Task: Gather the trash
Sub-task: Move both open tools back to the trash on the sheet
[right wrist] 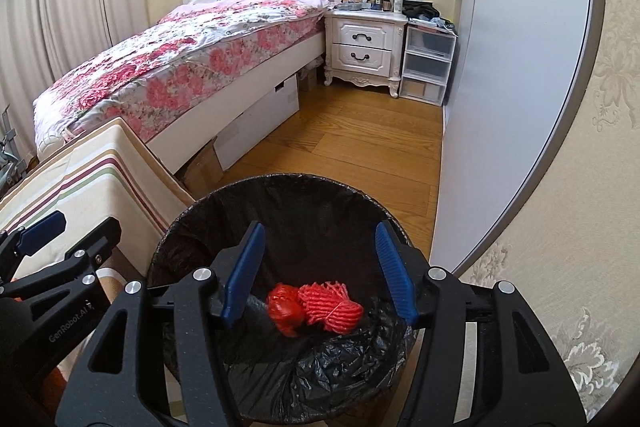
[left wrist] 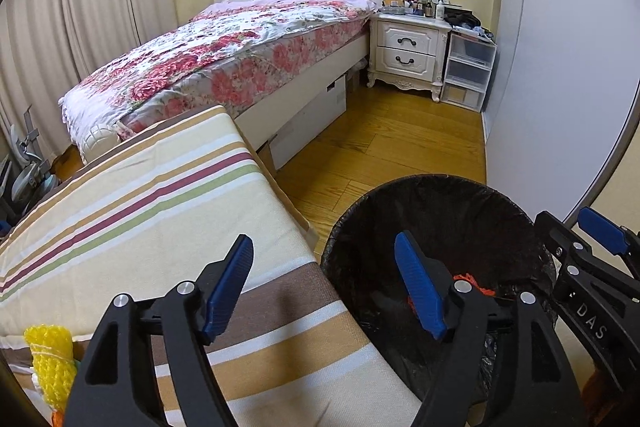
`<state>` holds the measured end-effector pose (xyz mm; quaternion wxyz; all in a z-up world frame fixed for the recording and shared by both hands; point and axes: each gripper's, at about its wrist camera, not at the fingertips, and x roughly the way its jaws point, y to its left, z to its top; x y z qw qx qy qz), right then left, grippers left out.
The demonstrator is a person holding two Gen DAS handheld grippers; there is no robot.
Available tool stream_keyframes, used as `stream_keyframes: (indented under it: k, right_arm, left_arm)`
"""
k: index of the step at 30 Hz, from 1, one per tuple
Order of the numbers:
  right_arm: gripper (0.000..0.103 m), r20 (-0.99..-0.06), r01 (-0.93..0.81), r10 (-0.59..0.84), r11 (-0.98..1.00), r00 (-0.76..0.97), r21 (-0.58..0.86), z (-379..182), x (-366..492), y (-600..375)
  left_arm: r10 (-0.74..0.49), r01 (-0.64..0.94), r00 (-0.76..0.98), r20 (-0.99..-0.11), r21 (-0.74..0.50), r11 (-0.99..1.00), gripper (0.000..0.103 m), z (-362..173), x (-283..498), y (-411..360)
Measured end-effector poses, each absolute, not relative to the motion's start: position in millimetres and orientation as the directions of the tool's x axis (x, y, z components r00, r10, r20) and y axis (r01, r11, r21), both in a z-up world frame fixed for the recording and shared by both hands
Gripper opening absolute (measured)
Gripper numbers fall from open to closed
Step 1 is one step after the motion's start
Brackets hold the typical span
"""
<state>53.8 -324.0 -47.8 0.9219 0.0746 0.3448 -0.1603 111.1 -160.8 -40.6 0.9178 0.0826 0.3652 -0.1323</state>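
A round trash bin with a black liner (right wrist: 188,235) stands on the wooden floor beside a striped cushioned surface (left wrist: 132,219). Red foam net trash (right wrist: 332,309) and a red crumpled piece (right wrist: 284,311) lie inside it. My right gripper (right wrist: 320,271) is open and empty, directly above the bin's mouth. My left gripper (left wrist: 324,287) is open and empty, straddling the striped surface's edge and the bin rim (left wrist: 440,187). A yellow foam net (left wrist: 50,359) lies on the striped surface at the lower left. The right gripper also shows in the left wrist view (left wrist: 592,251).
A bed with a floral cover (left wrist: 224,51) stands behind the striped surface. A white nightstand (left wrist: 408,51) and clear plastic drawers (left wrist: 468,71) stand at the far wall. A grey wardrobe door (right wrist: 512,87) runs along the right. Curtains (left wrist: 80,7) hang on the left.
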Motion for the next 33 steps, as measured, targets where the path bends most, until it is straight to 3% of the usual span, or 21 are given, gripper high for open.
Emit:
stream_keyframes:
  k: [7, 18, 33]
  right_arm:
    - [0.062, -0.655, 0.339, -0.235, 0.940, 0.719, 0.035, -40.9, 45.1, -317.6]
    - [0.062, -0.643, 0.215, -0.138, 0.976, 0.753, 0.042, -26.9, 29.5, -261.6]
    - [0.062, -0.629, -0.053, 0.053, 0.998, 0.776, 0.019, -6.2, 26.7, -147.6]
  left_arm:
    - [-0.166, 0.276, 0.712, -0.683, 0.055, 0.959, 0.072, -27.0, 101.4, -141.1]
    - [-0.098, 0.184, 0.722, -0.685, 0.054, 0.981, 0.072, -13.7, 74.3, -70.8]
    - [0.113, -0.118, 0.733, -0.670, 0.038, 0.992, 0.072, 0.2, 39.8, 93.8]
